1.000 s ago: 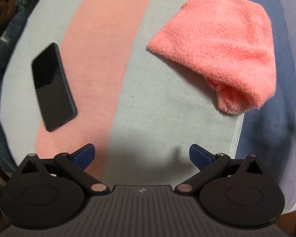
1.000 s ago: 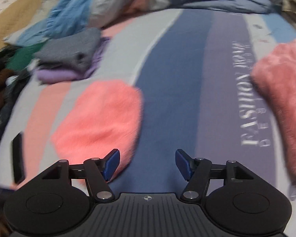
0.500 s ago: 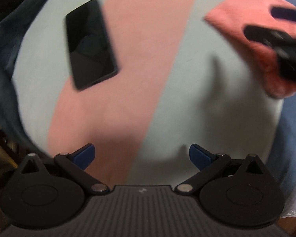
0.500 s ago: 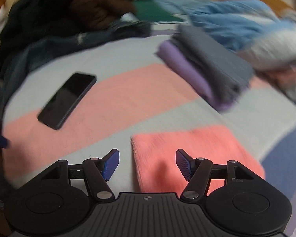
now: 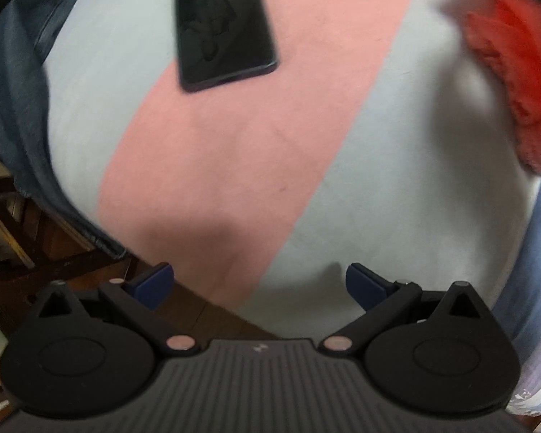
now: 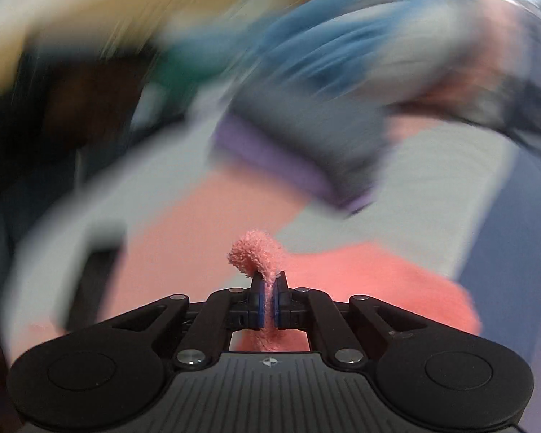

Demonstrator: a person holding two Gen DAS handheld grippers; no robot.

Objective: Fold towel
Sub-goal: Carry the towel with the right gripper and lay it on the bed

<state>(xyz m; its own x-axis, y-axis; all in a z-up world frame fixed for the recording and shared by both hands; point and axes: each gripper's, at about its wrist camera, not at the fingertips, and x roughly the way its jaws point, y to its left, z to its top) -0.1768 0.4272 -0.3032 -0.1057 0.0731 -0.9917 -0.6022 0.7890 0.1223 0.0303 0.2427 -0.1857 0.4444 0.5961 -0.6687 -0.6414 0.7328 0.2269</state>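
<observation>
One fluffy pink towel corner is pinched in the right gripper; the left gripper gapes wide, holding nothing.

A flat black phone lay on the striped bedsheet, ahead and left of the left claw. The fluffy pink towel lay ahead to its right. Folded grey and purple clothes sat beyond the right claw, behind the towel.

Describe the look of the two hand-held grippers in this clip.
Both match: the left hand-held gripper and the right hand-held gripper have matte black linkage arms, round discs on each side, silver pivot pins, a ribbed grey body with a small logo, and blue finger pads.
</observation>
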